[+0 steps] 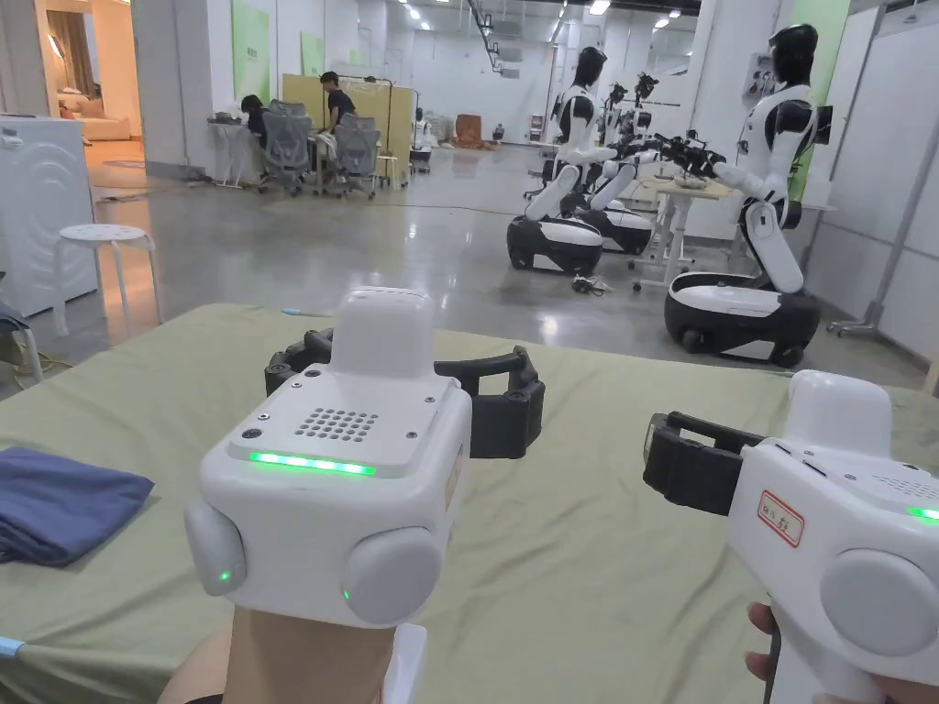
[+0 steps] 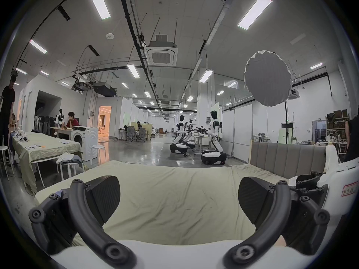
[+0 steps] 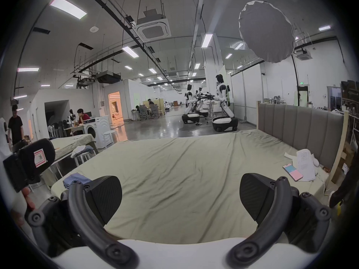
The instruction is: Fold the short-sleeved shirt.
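Note:
A blue shirt lies bunched at the left edge of the bed, which has an olive-green sheet. The shirt also appears behind the left jaw in the right gripper view. My left gripper hovers over the middle of the bed, to the right of the shirt and apart from it. Its jaws stand wide open and hold nothing. My right gripper is held farther right, also above bare sheet. It is open and holds nothing as well.
A phone and a sheet of paper lie by the grey headboard on the right. A stool with clothes stands left of the bed. Humanoid robots and a white stool stand on the floor beyond.

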Tool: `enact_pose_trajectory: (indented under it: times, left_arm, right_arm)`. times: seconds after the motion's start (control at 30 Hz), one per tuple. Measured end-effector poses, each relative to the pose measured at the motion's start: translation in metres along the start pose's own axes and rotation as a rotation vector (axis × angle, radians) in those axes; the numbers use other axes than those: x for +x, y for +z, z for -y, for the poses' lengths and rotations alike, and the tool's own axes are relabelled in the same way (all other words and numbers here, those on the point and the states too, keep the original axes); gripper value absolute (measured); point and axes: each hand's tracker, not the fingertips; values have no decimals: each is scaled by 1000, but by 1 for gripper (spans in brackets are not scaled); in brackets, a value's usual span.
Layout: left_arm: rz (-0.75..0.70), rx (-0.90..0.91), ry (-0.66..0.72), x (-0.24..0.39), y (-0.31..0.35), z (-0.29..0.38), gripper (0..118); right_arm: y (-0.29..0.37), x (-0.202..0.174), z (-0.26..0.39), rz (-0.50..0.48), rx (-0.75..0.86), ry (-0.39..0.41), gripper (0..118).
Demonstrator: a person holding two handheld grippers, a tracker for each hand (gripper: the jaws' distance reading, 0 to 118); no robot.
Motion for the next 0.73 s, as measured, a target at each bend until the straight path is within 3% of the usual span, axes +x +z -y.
enact_pose_trajectory:
  times: [0.57, 0.73]
  left_arm:
    - [-16, -10, 39, -8, 0, -1, 117]
    - [-16, -17, 45, -10, 1, 1, 117]
  right_arm:
    - [-8, 1, 2, 51, -4, -3, 118]
    - [-2, 4, 0, 53, 29, -62, 118]
